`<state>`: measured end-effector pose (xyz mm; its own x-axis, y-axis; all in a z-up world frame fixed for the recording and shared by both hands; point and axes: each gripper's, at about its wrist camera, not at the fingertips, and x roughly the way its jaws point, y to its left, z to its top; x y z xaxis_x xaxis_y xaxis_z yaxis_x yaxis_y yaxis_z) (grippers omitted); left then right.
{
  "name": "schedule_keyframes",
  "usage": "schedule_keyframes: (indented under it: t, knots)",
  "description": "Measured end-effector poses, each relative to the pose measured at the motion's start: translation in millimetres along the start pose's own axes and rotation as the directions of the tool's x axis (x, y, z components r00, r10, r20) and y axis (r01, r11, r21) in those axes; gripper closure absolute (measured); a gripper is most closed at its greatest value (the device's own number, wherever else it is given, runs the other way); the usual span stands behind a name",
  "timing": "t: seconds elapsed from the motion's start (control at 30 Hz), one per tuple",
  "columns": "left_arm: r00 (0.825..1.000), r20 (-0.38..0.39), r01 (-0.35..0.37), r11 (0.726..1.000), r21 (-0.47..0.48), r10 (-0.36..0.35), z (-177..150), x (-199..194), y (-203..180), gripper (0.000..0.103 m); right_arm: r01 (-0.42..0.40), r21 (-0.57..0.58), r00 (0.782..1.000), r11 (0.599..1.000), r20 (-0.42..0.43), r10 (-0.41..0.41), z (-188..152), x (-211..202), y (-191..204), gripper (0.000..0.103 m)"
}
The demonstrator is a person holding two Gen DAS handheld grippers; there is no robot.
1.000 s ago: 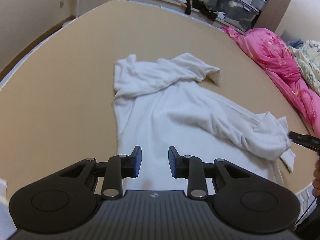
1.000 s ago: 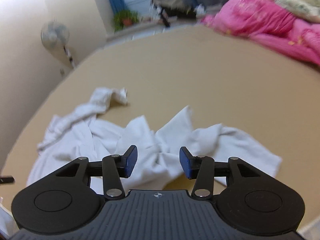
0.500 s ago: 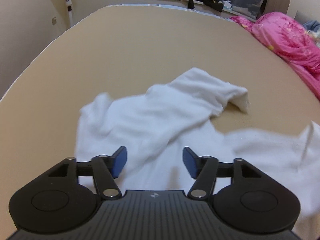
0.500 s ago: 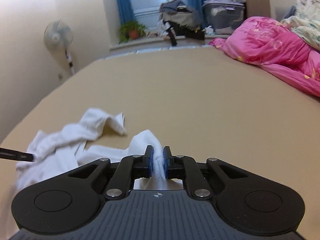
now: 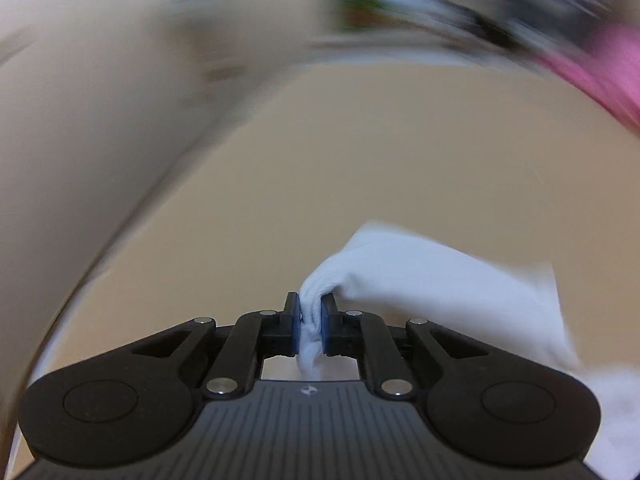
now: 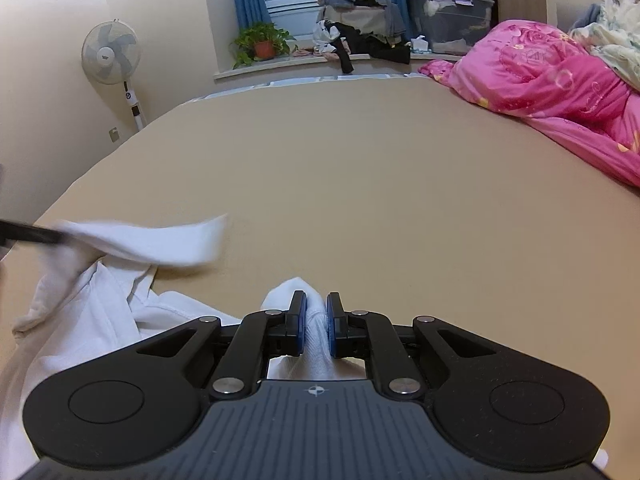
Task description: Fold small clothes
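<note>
A white long-sleeved garment [image 6: 100,312] lies crumpled on the tan bed [image 6: 360,160]. In the blurred left wrist view my left gripper [image 5: 311,308] has its jaws closing on a bunched fold of the white garment [image 5: 440,280], with the pads pressing the cloth. The sleeve trails off to the right. In the right wrist view my right gripper [image 6: 316,308] is shut on another fold of the garment, low over the bed. At that view's far left the left gripper's finger [image 6: 24,234] holds up a sleeve [image 6: 160,240].
A pink quilt [image 6: 560,92] lies heaped on the bed's right side. Beyond the far edge a sill holds a potted plant [image 6: 262,42], a pile of clothes [image 6: 360,12] and a storage box [image 6: 452,20]. A standing fan [image 6: 111,54] is at the left wall.
My left gripper went from open over the garment to shut on a fold, swinging fast so its view blurs. The sleeve has risen off the bed. The right gripper stays shut on its fold.
</note>
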<state>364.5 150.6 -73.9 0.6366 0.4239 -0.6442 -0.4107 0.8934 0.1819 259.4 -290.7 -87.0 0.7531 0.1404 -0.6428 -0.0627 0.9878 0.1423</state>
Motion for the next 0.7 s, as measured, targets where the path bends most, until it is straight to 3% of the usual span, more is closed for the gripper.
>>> schedule_keyframes:
  t: [0.03,0.07,0.1,0.13,0.17,0.2,0.23,0.27,0.3,0.33,0.37,0.4,0.43,0.5,0.53,0.57,0.67,0.7]
  knots:
    - [0.993,-0.03,-0.117,0.989,-0.089,0.115,-2,3,38,0.092,0.0,-0.001,1.0,1.0,-0.001,0.0,1,3,1,0.093]
    - [0.964,-0.084,-0.263,0.95,-0.166,0.252,-7,7,77,0.092,0.001,0.0,1.0,1.0,0.001,-0.001,3,6,2,0.093]
    - [0.912,-0.173,-0.405,0.883,-0.237,0.372,-16,11,119,0.091,0.0,0.002,1.0,1.0,0.002,0.0,4,9,3,0.093]
    - [0.879,-0.258,-0.468,0.831,-0.3,0.401,-26,13,149,0.085,-0.001,0.005,1.0,1.0,0.003,0.001,6,12,4,0.093]
    - [0.863,-0.319,-0.492,0.792,-0.362,0.391,-36,13,171,0.085,-0.004,0.007,1.0,1.0,0.007,0.004,8,15,6,0.093]
    - [0.851,-0.339,-0.514,0.77,-0.379,0.402,-46,10,180,0.085,-0.011,0.008,1.0,1.0,0.017,0.011,10,17,7,0.093]
    - [0.841,-0.315,-0.533,0.769,-0.352,0.439,-50,4,175,0.084,-0.019,0.007,0.999,1.0,0.029,0.019,12,19,9,0.093]
    - [0.85,-0.266,-0.523,0.789,-0.321,0.455,-51,-1,163,0.074,-0.026,-0.004,0.999,1.0,0.046,0.027,13,20,13,0.093]
    - [0.884,-0.213,-0.465,0.836,-0.291,0.417,-49,-6,145,0.065,-0.026,-0.017,0.997,1.0,0.066,0.027,14,21,15,0.093]
    - [0.919,-0.182,-0.39,0.879,-0.273,0.351,-46,-9,129,0.047,-0.025,-0.027,0.995,0.999,0.096,0.027,16,20,17,0.093]
    - [0.956,-0.145,-0.286,0.922,-0.261,0.255,-41,-10,112,0.037,-0.026,-0.032,0.993,0.999,0.116,0.029,18,20,18,0.093]
    - [0.989,-0.103,-0.133,0.959,-0.251,0.111,-38,-9,94,0.033,-0.024,-0.039,0.991,0.999,0.127,0.029,19,21,19,0.093]
    - [0.994,-0.084,0.053,0.97,-0.236,-0.074,-35,-2,75,0.029,-0.013,-0.051,0.991,0.999,0.132,0.02,20,22,20,0.093]
    - [0.943,-0.125,0.282,0.939,-0.197,-0.309,-34,18,36,0.029,0.01,-0.063,0.991,0.998,0.135,-0.001,20,25,18,0.093]
    - [0.921,-0.137,0.339,0.925,-0.171,-0.363,-35,26,19,0.029,0.013,-0.06,0.991,0.998,0.131,-0.005,21,27,17,0.093]
    - [0.905,-0.14,0.383,0.914,-0.136,-0.401,-36,32,2,0.029,0.014,-0.055,0.992,0.998,0.128,-0.007,22,29,15,0.093]
    - [0.891,-0.168,0.418,0.907,-0.058,-0.421,-42,62,-37,0.029,0.018,-0.059,0.992,0.998,0.128,-0.01,24,30,13,0.093]
    - [0.875,-0.189,0.443,0.895,-0.052,-0.445,-44,75,-45,0.03,0.017,-0.063,0.992,0.998,0.129,-0.009,24,30,13,0.093]
